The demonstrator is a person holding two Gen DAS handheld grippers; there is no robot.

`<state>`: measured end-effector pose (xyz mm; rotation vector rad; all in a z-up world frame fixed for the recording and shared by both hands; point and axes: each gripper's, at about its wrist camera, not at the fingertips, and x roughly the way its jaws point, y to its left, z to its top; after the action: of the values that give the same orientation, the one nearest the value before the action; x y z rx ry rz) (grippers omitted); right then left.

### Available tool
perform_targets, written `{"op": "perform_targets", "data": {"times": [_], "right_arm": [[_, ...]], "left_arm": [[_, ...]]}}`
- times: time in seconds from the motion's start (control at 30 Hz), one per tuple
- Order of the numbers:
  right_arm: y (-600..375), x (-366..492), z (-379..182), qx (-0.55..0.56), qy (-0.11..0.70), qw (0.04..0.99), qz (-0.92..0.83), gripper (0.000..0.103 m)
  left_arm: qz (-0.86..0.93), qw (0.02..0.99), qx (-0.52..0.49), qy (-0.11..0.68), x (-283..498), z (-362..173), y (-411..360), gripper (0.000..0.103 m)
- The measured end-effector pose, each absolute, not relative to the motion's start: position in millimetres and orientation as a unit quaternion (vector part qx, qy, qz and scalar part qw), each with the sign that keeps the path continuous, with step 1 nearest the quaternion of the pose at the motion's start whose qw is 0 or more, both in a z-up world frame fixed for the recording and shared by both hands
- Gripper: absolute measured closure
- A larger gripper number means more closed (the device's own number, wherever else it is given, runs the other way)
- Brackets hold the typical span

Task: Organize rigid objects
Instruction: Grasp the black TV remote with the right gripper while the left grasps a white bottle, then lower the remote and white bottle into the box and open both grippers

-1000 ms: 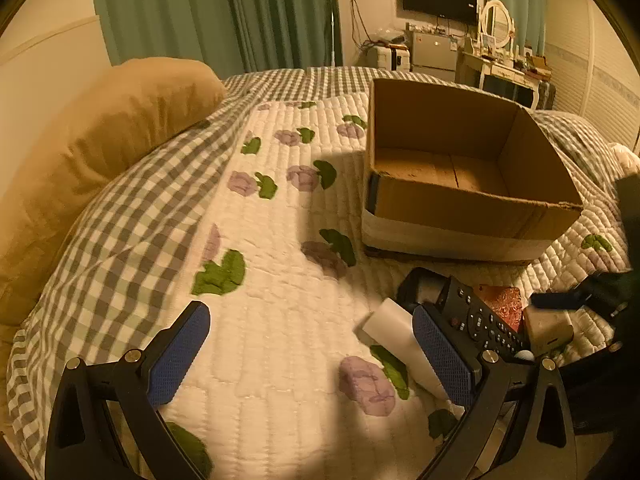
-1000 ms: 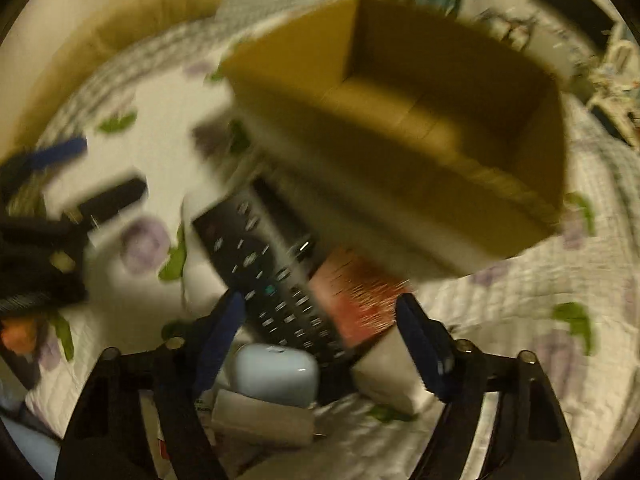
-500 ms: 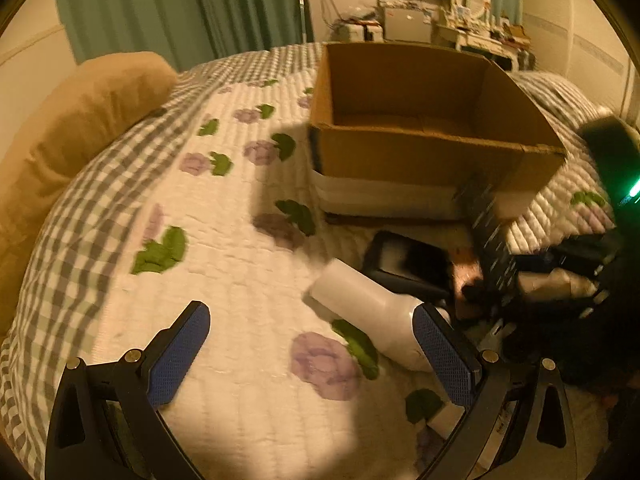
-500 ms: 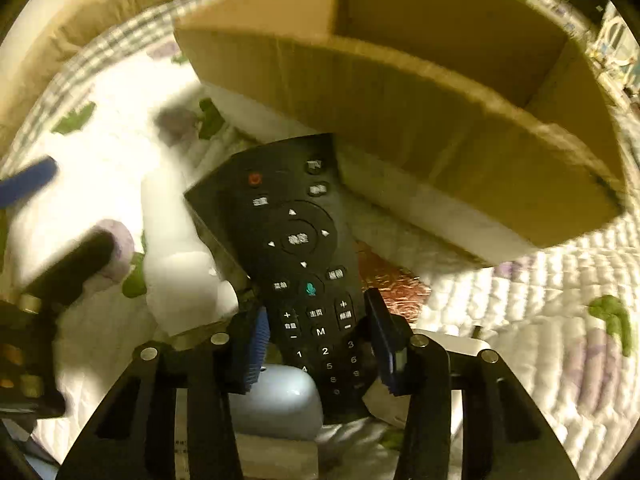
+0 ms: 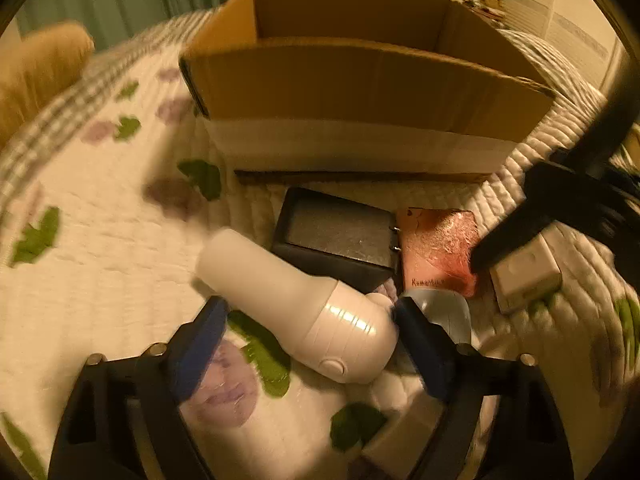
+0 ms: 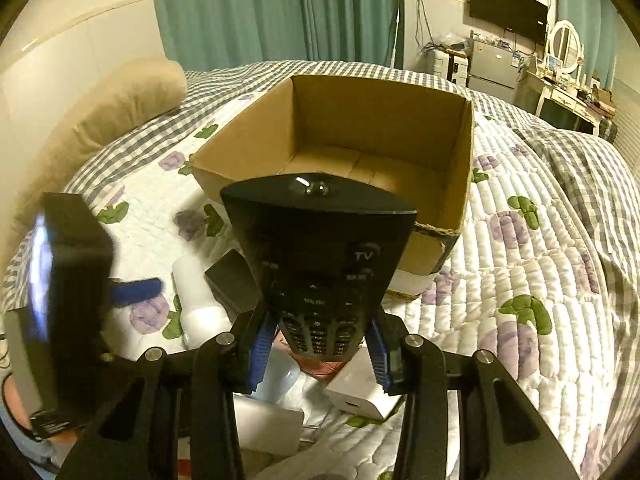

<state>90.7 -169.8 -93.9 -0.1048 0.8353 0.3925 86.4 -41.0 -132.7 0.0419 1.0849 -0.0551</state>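
**Remote lifted toward the box, bottle lined up next**

The right gripper (image 6: 318,354) is clamped narrow on the keypad end of the black remote (image 6: 320,256), raised with its nose aimed at the open cardboard box (image 6: 466,152) on the quilt (image 6: 540,264), presumably its destination. The left gripper (image 5: 310,344) is spread wide, its pads either side of the white bottle (image 5: 296,304) lying on the quilt, apparently set to close on it. A dark case (image 5: 336,236), red card (image 5: 438,248) and white adapter (image 5: 524,276) wait nearby.
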Motion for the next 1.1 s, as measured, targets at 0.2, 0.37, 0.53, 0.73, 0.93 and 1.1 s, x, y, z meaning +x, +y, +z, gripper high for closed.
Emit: {"op": "perform_targets", "data": {"times": [0.2, 0.37, 0.53, 0.73, 0.93, 1.1], "right_arm": [[-174.0, 84.6, -88.3, -0.048, 0.4, 0.896, 0.186, 0.062], [-173.9, 79.6, -83.1, -0.046, 0.392, 0.9, 0.186, 0.062], [-176.6, 68.0, -64.0, -0.044, 0.369, 0.909, 0.188, 0.062], [-186.3, 70.5, -8.5, -0.031, 0.33, 0.921, 0.204, 0.062], [-185.1, 108.8, 53.0, -0.046, 0.302, 0.933, 0.191, 0.062], [-175.8, 162.5, 56.8, -0.057, 0.337, 0.923, 0.177, 0.062]], "left_arm": [[-0.053, 0.86, -0.029, 0.507, 81.9, -122.6, -32.7, 0.046], [-0.052, 0.872, -0.036, 0.485, 69.7, -104.4, -23.1, 0.046], [-0.042, 0.9, -0.007, 0.434, 52.0, -65.4, -21.2, 0.046], [-0.06, 0.925, 0.025, 0.374, 52.2, -10.5, -24.6, 0.046], [-0.064, 0.94, 0.041, 0.332, 92.3, 35.3, -32.8, 0.046], [-0.071, 0.945, 0.053, 0.313, 140.8, 41.2, -33.4, 0.046]]}}
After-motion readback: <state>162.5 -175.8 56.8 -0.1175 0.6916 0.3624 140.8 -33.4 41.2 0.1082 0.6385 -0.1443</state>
